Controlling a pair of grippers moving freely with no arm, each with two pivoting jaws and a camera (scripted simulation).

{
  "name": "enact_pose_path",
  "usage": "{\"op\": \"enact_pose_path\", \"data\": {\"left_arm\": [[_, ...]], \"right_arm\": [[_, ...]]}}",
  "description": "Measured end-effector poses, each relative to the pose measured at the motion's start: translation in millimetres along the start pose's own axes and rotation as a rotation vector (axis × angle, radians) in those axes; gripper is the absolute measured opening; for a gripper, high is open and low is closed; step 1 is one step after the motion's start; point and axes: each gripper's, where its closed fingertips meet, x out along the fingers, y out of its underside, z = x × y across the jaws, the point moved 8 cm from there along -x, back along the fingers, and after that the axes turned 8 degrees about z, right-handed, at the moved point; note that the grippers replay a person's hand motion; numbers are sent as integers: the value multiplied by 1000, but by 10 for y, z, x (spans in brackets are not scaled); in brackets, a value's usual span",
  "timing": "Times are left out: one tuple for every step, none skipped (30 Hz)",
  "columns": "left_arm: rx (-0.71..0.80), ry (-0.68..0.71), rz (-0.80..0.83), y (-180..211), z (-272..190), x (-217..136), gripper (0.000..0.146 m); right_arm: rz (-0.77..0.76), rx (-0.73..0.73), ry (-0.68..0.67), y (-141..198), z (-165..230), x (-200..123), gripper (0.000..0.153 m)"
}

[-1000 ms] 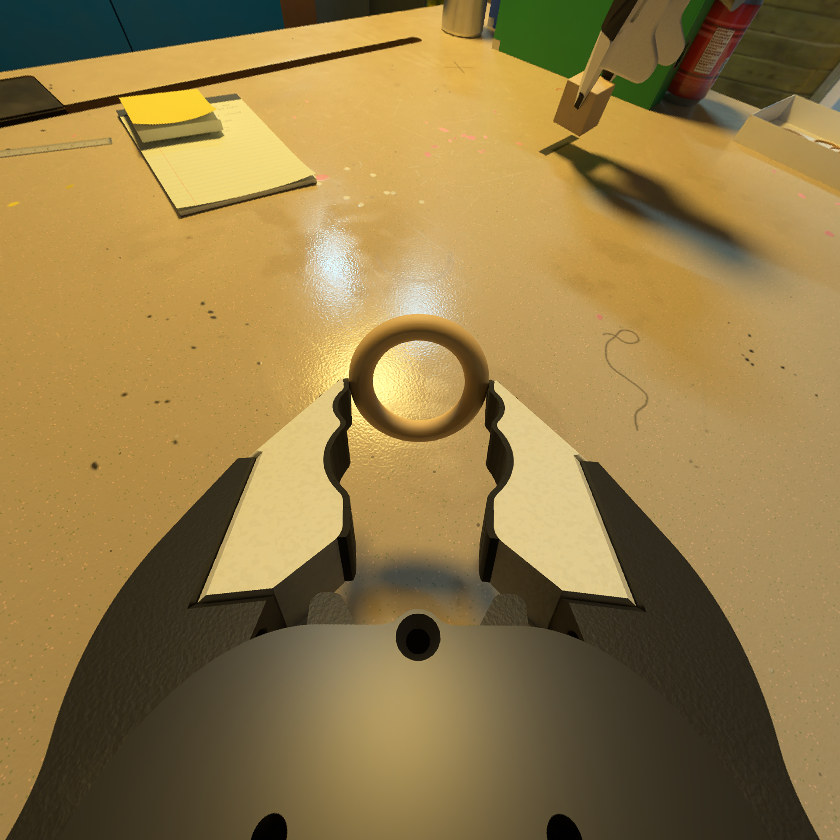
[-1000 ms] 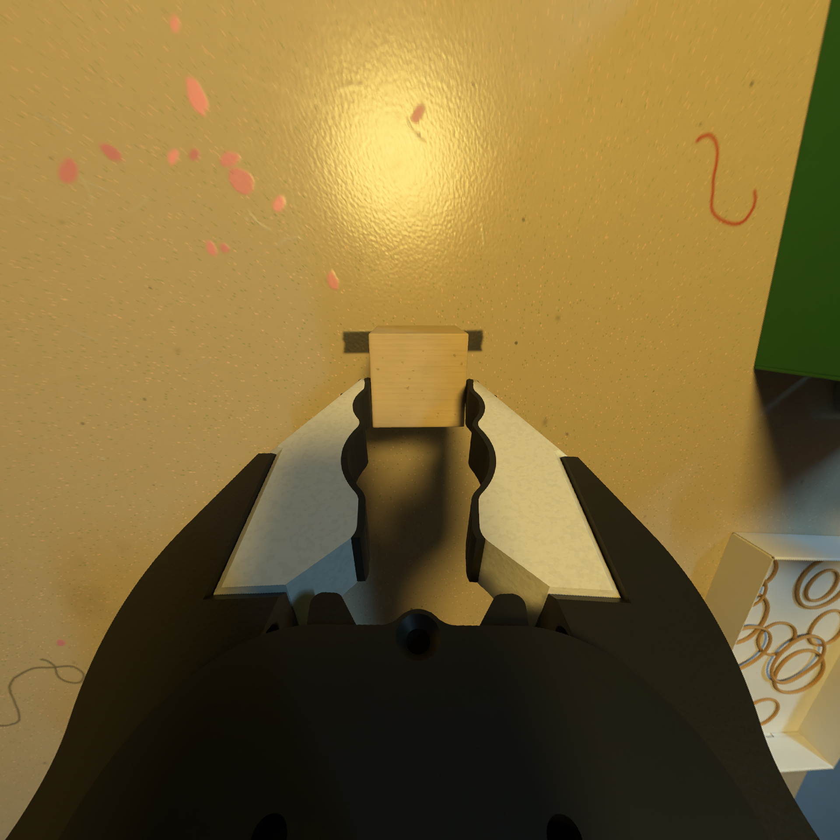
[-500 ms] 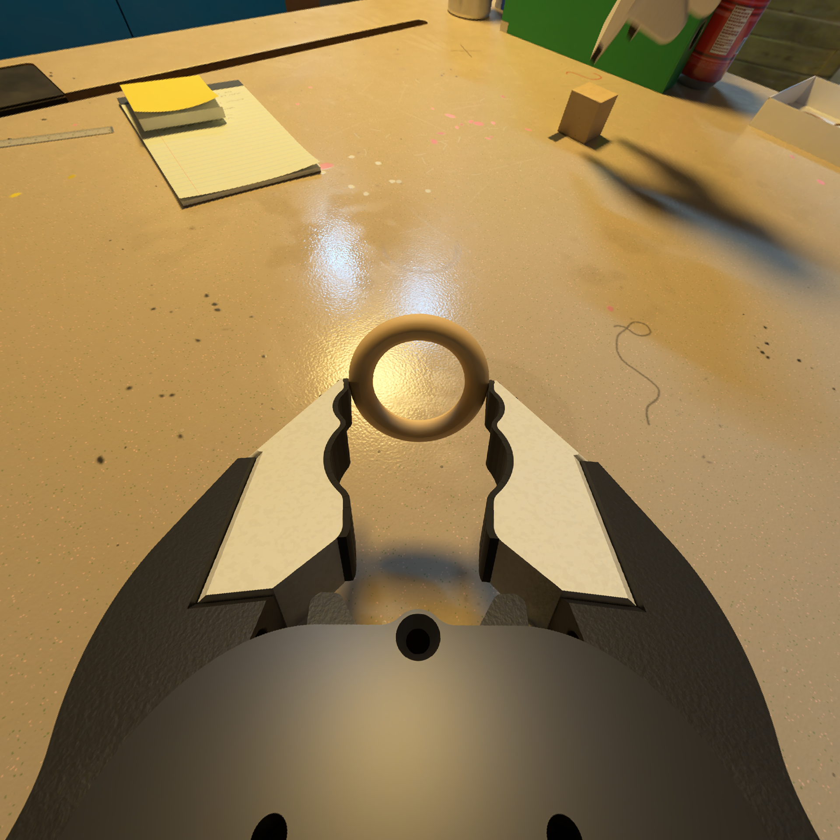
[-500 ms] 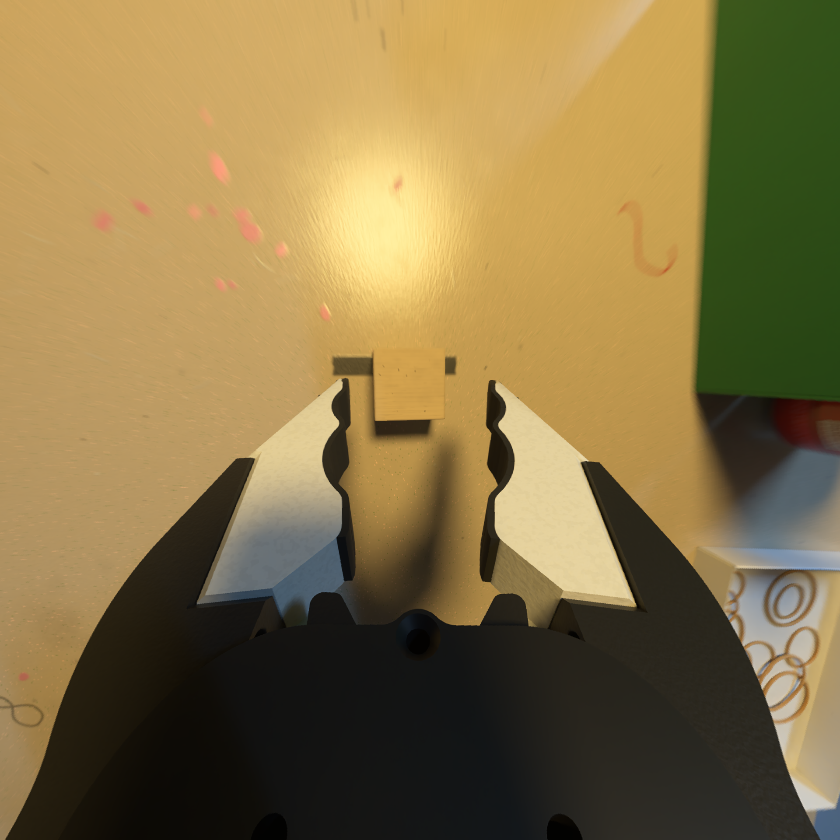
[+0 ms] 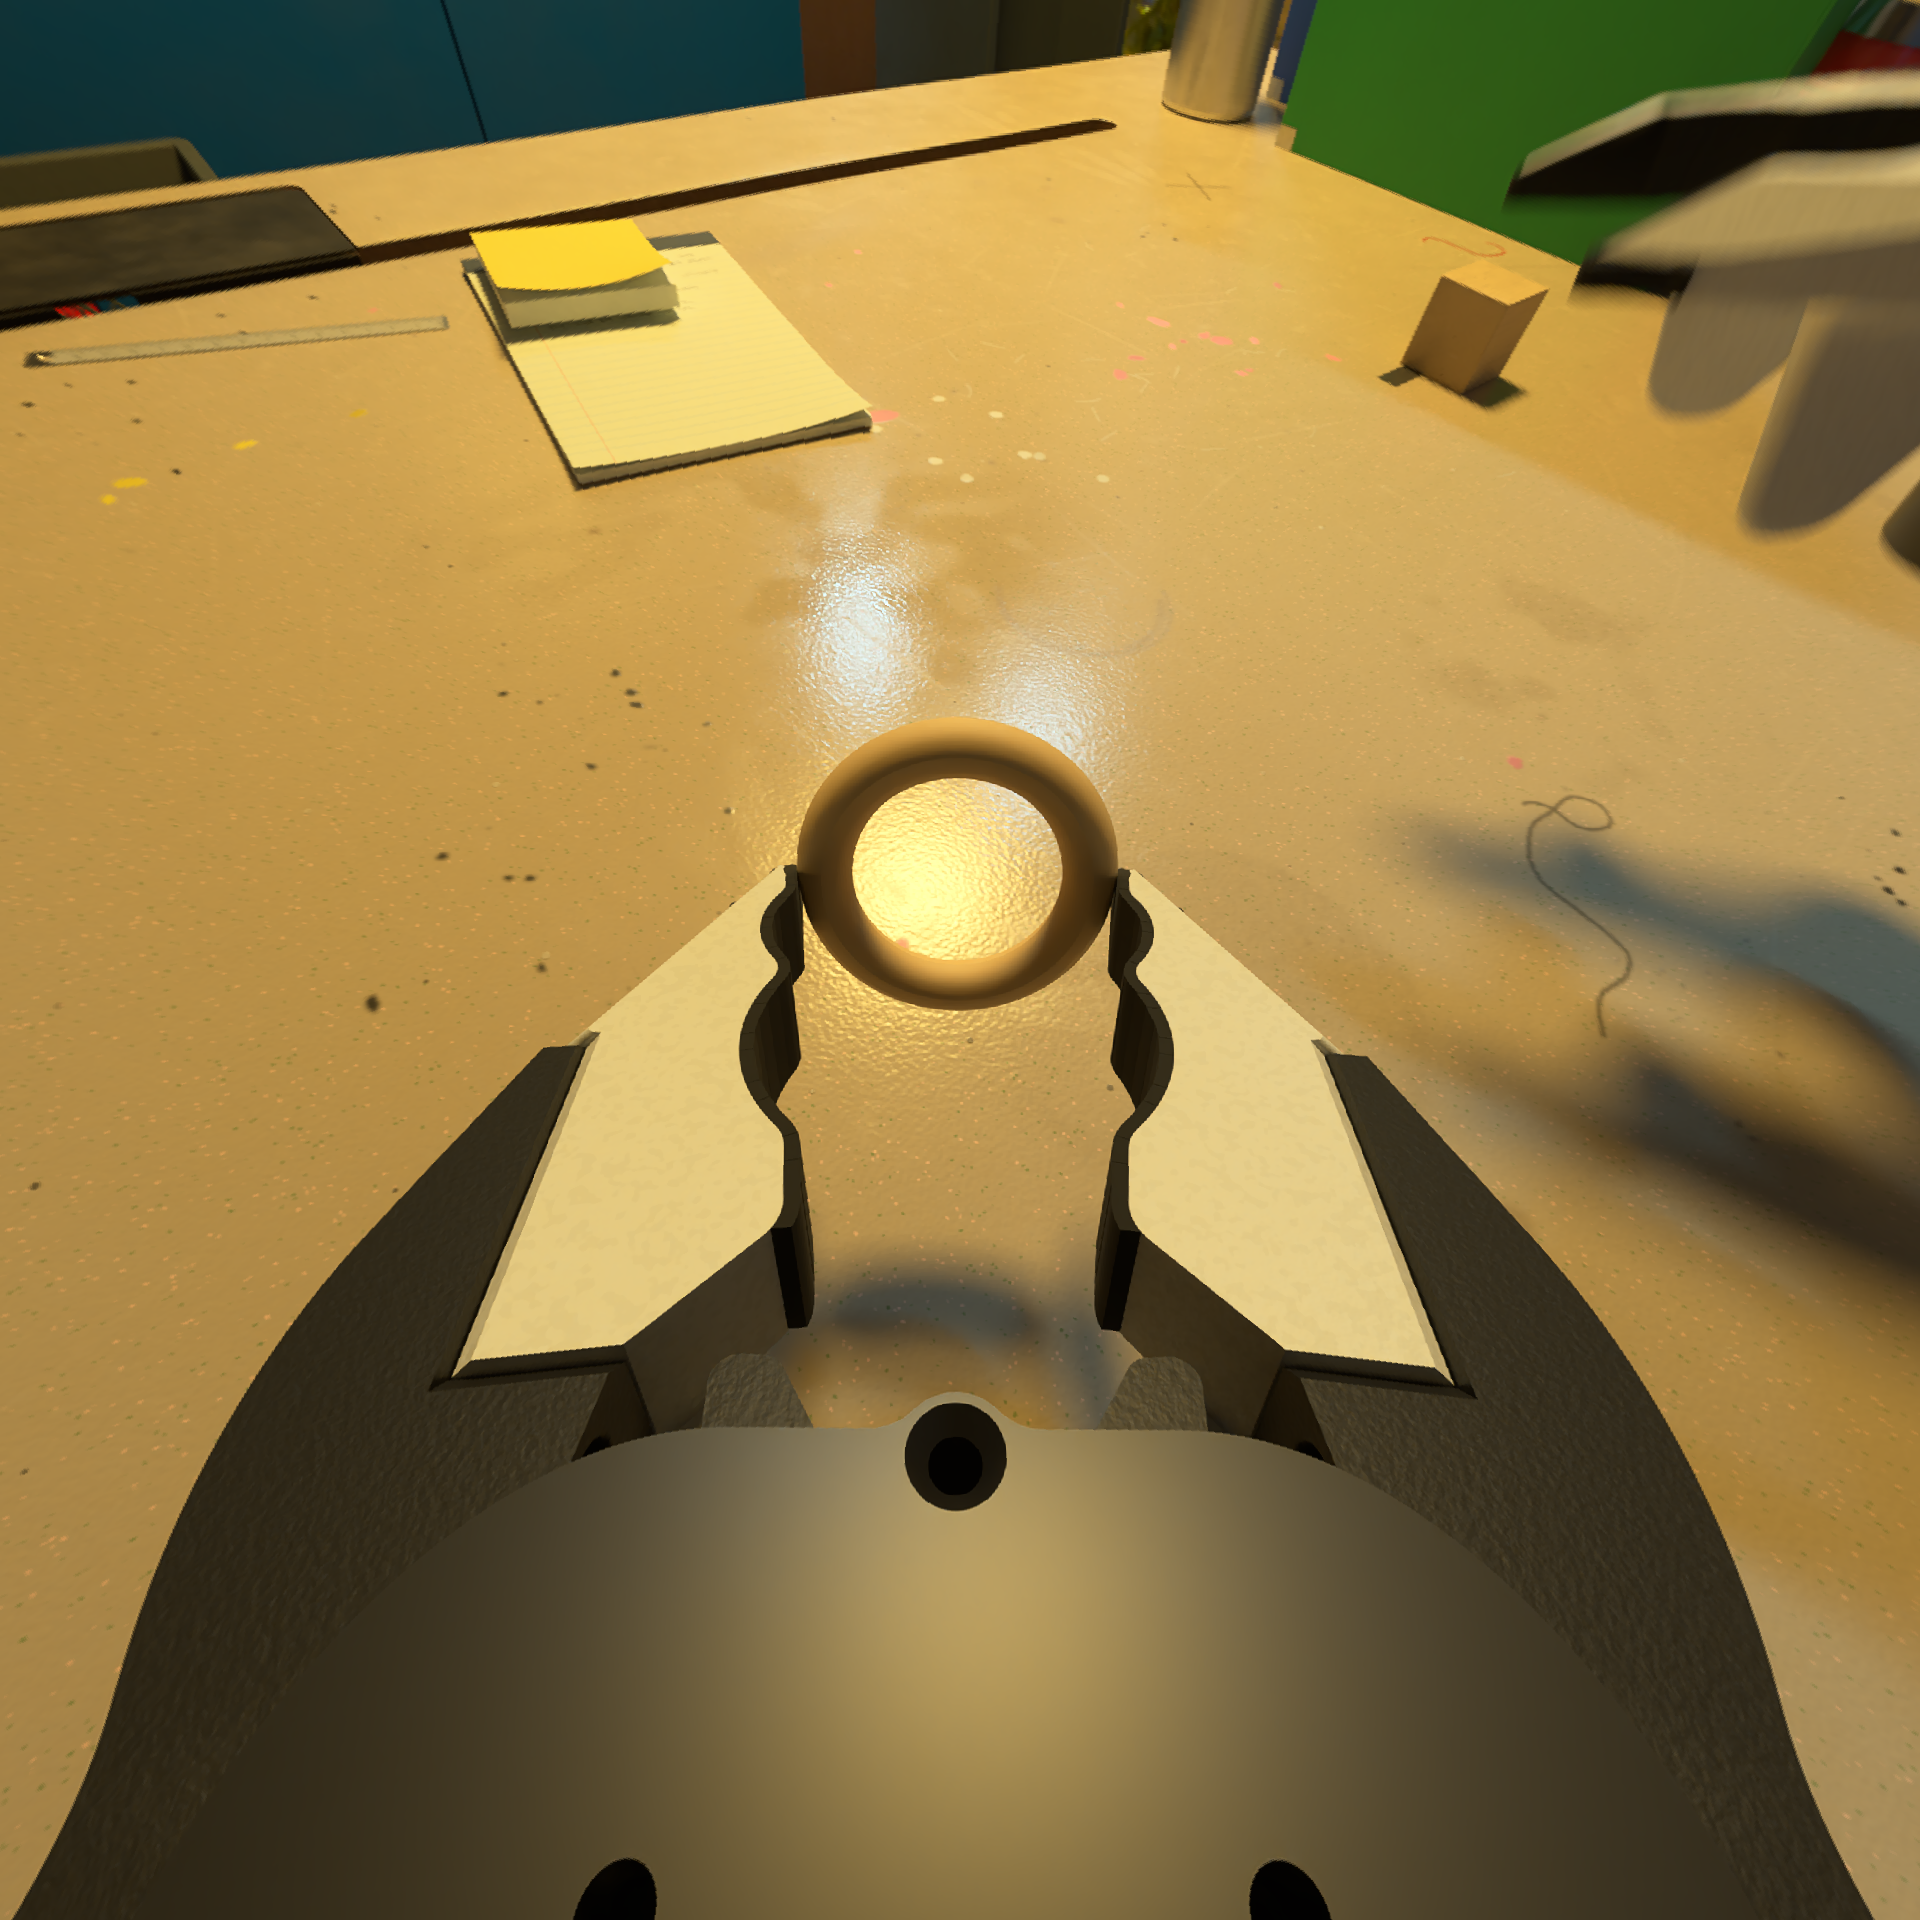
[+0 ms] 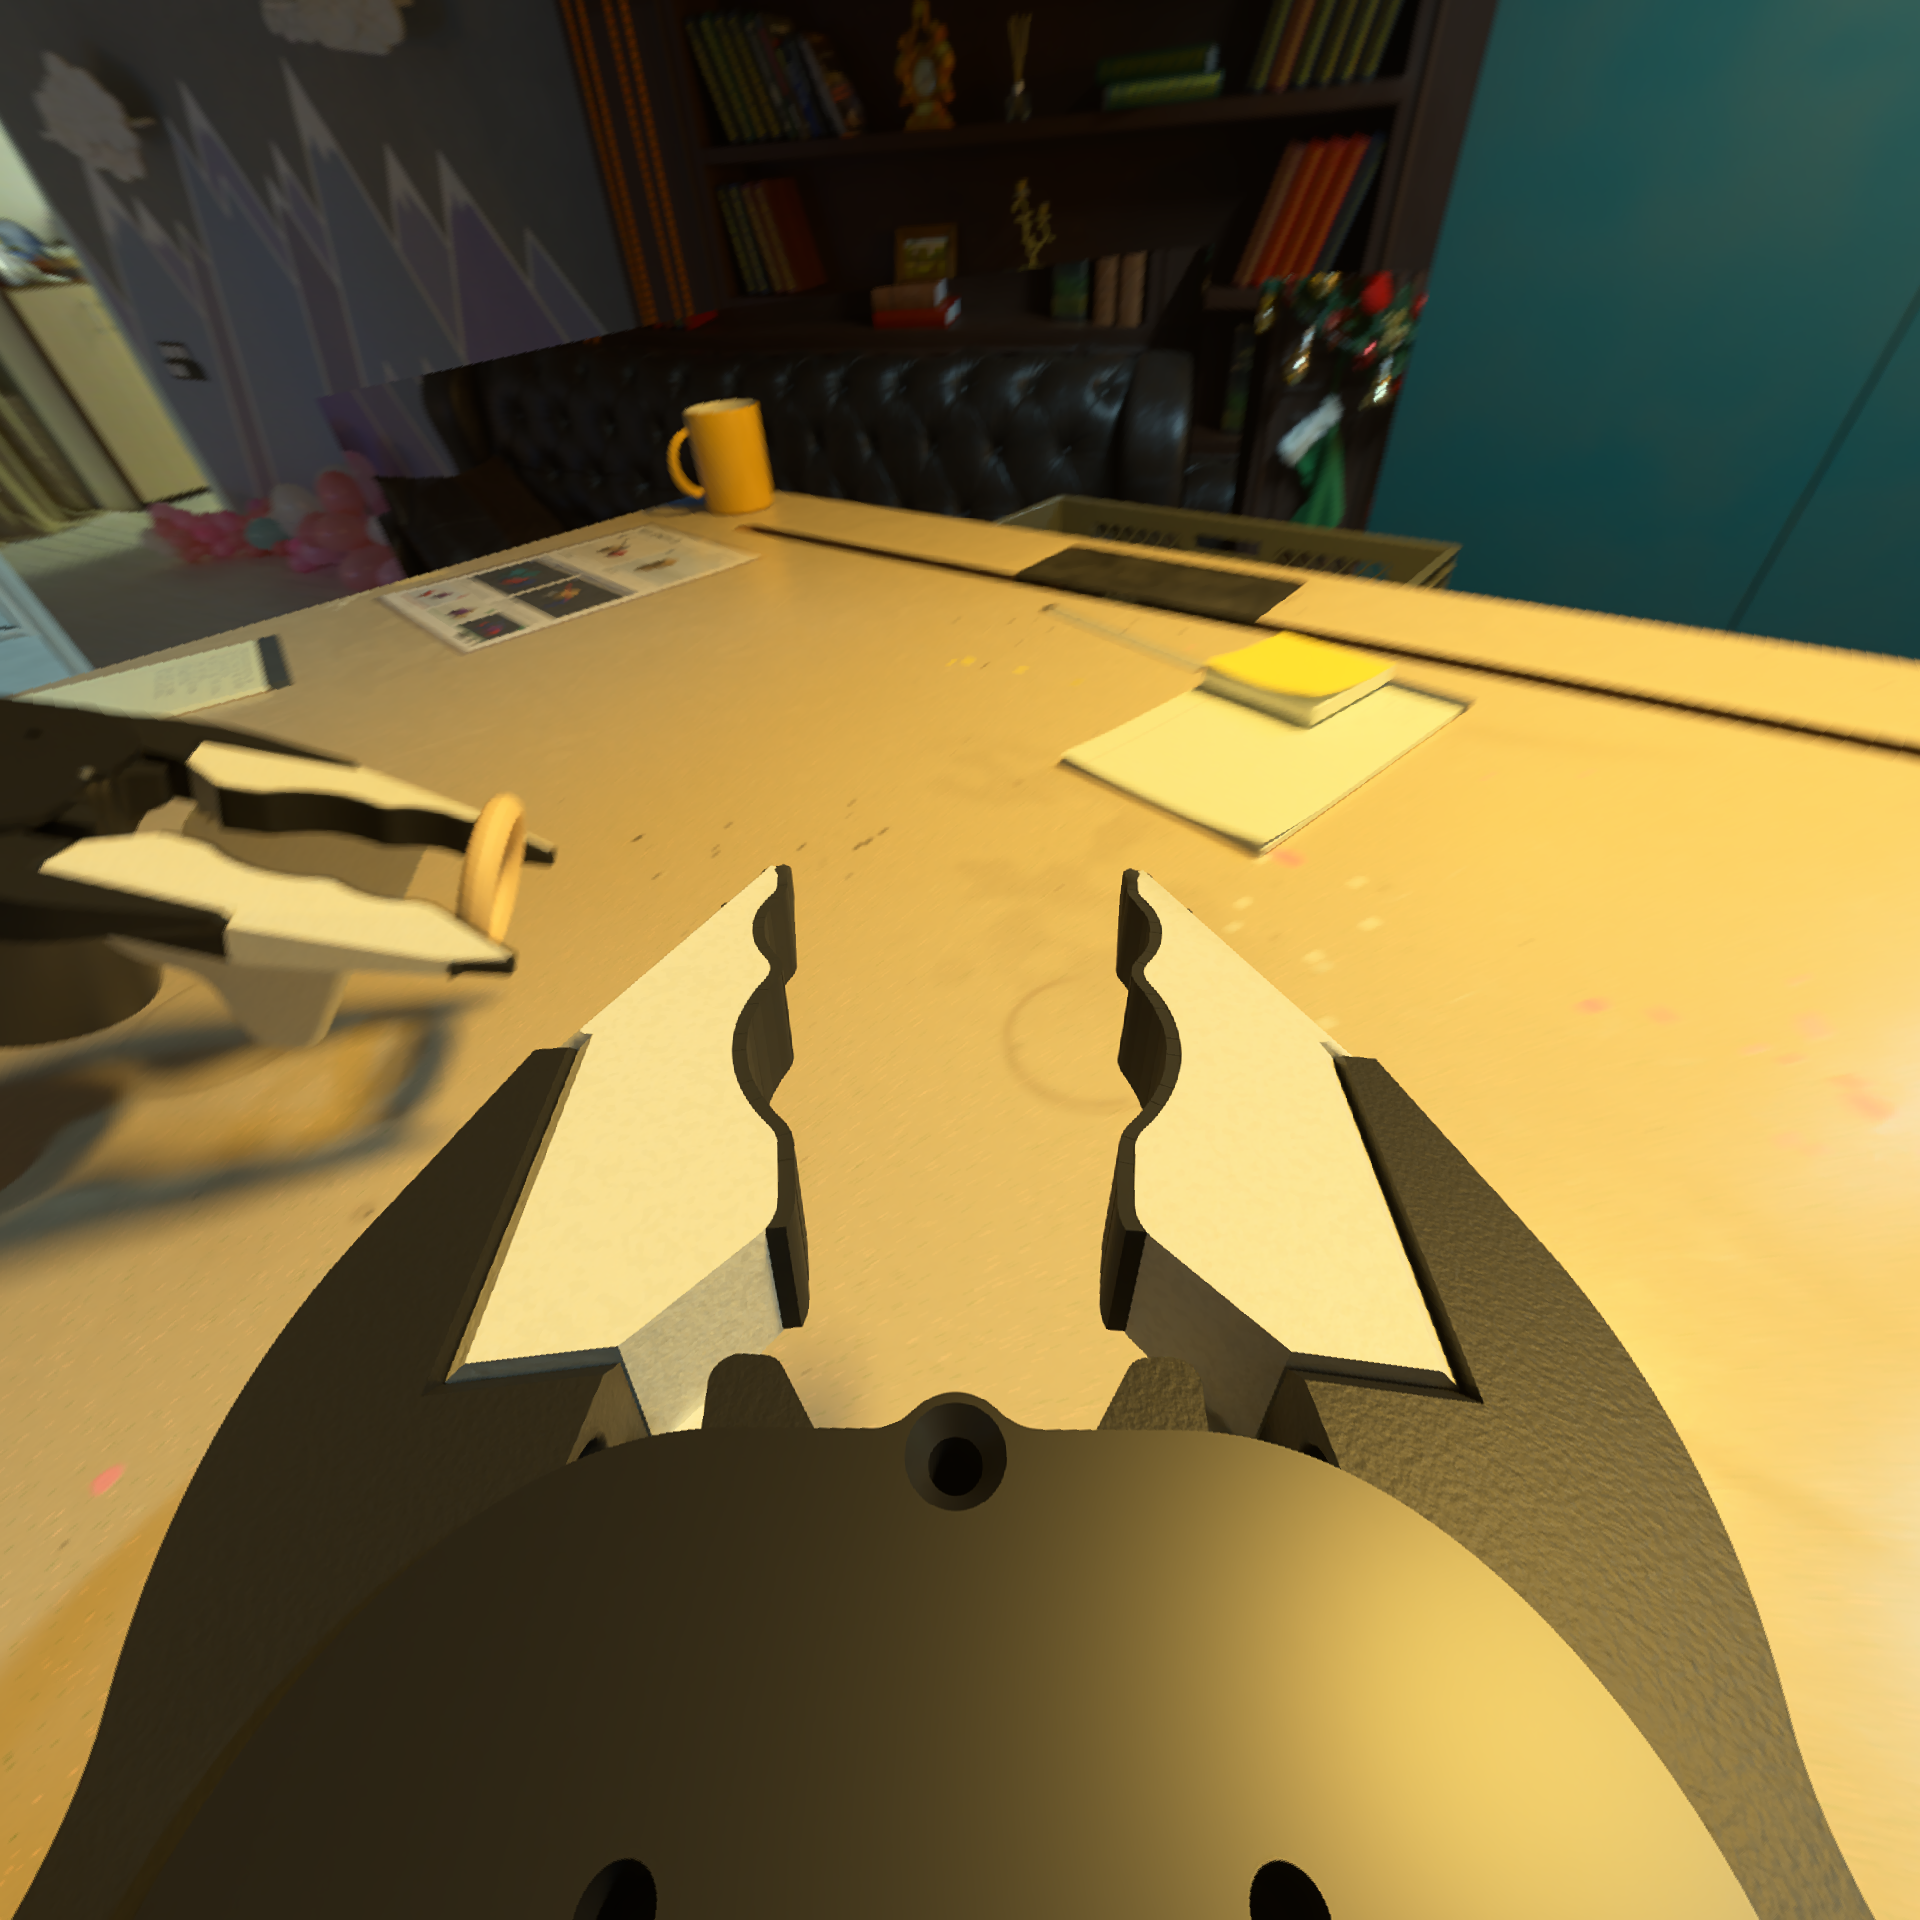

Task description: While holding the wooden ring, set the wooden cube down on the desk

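The left gripper [image 5: 956, 883] is clamped on the tan wooden ring [image 5: 956, 862], pinched at its two sides between the fingertips and held upright above the glossy tan desk [image 5: 312, 779], clear of the surface. In the right wrist view the same ring [image 6: 494, 862] shows edge-on between the left gripper's [image 6: 509, 904] tips.

The right gripper [image 6: 956, 883] stands with its jaws apart and nothing between them, pointing across the desk [image 6: 935, 727] toward its far edge. In the left wrist view it appears blurred at the right side [image 5: 1766, 312].

The pale wooden cube [image 5: 1470, 322] rests on the desk toward the far right corner, near a green box [image 5: 1455, 104], with its shadow directly beneath it. It lies apart from both grippers.

A yellow lined notepad [image 5: 675, 384] lies toward the far edge, with a yellow sticky-note block [image 5: 566, 265] on its far end.
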Motion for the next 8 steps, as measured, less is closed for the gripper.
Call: {"op": "enact_pose_path", "data": {"left_arm": [[4,-11,-3,-1,7,-2,59],[6,-16,-7,-2,10,-2,59],[6,-18,-11,-2,11,0,59],[6,-18,-12,0,12,4,59],[8,-21,-10,4,11,11,59],[11,-23,-7,8,9,19,59],[13,-25,-4,13,7,29,59],[13,-24,-1,16,5,36,59]], "right_arm": [[8,14,-23,105,66,49,63],[6,39,-47,198,119,80,63],[4,69,-75,277,165,97,62],[8,94,-94,339,202,106,62],[15,105,-103,379,230,109,62],[21,104,-106,400,250,109,62],[18,94,-103,407,263,106,61],[13,81,-97,408,271,103,61]]}}
